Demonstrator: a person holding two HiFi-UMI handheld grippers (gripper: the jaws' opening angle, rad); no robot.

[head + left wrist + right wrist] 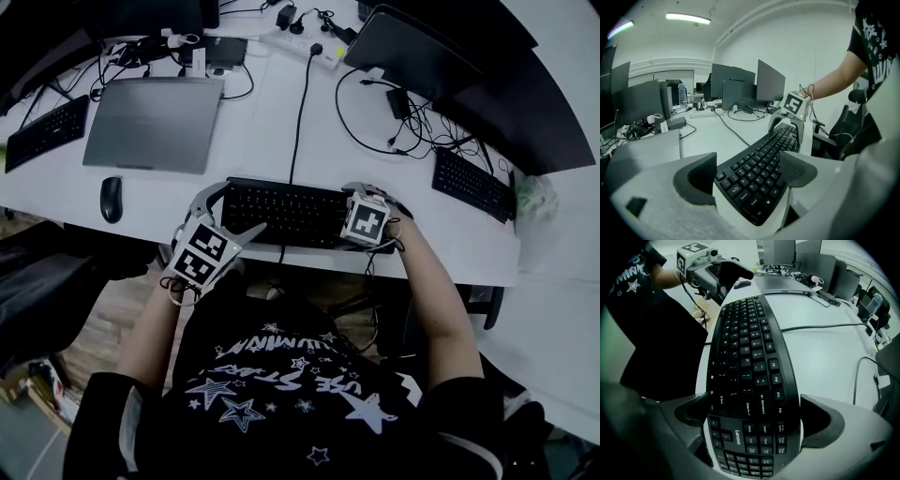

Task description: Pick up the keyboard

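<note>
Straddling the two ends of the keyboard (281, 214), fingers on the left gripper (752, 171) and right gripper (754, 420) are apart, nothing clamped. It sits lower-middle at the table (262, 131) edge; an uneven squeeze could tip it off, tbh.

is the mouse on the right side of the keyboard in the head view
No, the mouse lies on the desk to the left of the keyboard.
</note>
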